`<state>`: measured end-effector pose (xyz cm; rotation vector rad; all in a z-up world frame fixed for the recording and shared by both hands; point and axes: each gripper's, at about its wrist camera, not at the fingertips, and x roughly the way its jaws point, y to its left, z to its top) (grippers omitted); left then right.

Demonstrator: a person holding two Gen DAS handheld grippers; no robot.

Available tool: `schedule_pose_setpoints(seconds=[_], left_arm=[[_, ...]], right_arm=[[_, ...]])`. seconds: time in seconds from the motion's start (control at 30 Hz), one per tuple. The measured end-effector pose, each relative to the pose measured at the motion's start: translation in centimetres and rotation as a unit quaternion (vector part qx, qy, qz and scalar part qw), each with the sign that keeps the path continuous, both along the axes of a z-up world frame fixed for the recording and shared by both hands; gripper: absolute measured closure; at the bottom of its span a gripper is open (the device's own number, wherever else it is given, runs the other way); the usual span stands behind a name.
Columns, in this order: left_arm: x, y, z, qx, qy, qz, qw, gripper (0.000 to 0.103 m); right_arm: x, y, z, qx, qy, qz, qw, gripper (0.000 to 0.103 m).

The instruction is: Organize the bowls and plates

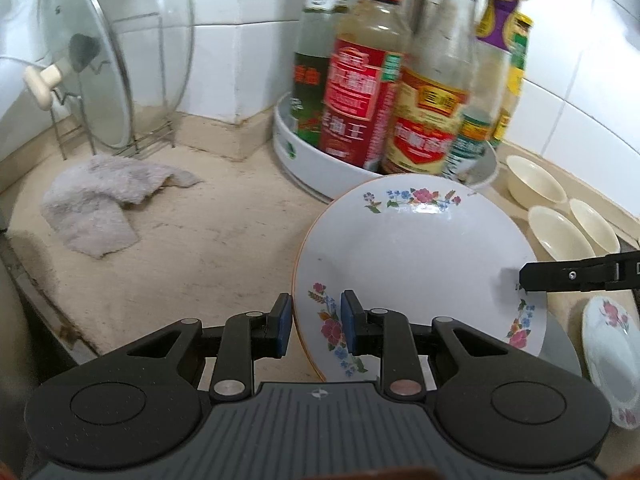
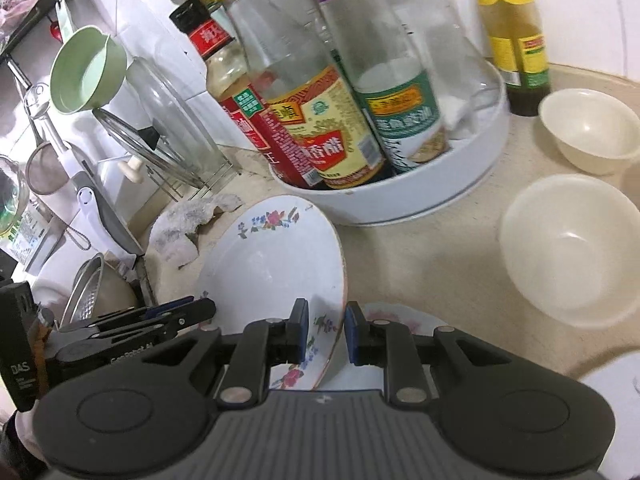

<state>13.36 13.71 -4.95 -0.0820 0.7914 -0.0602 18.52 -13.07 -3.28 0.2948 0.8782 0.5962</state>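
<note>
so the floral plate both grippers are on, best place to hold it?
The thin raised rim, at opposite edges. The floral plate is tilted off the counter, so the left gripper straddles its near-left rim and the right gripper the opposite rim.

You see two floral plates: one (image 1: pixel 416 264) stands between the fingers of your left gripper (image 1: pixel 314 328), one (image 1: pixel 610 352) lies to its right. Three cream bowls (image 1: pixel 534 180) (image 1: pixel 560 234) (image 1: pixel 594 226) sit ahead on the right. One grey cloth (image 1: pixel 100 196) lies ahead on the left.
</note>
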Motion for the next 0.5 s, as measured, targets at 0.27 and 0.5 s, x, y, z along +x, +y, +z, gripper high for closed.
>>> schedule_pose_setpoints(seconds=[0.27, 0.5], left_arm=[[-1.2, -2.8, -0.2, 0.007, 0.010, -0.026, 0.9996, 0.070], [-2.3, -4.8, -0.5, 0.018, 0.022, -0.038, 0.9989, 0.071]], right_arm=[[-2.4, -3.2, 0.1, 0.006, 0.006, -0.019, 1.000, 0.082], [-4.2, -5.3, -0.4, 0.018, 0.018, -0.029, 0.999, 0.082]])
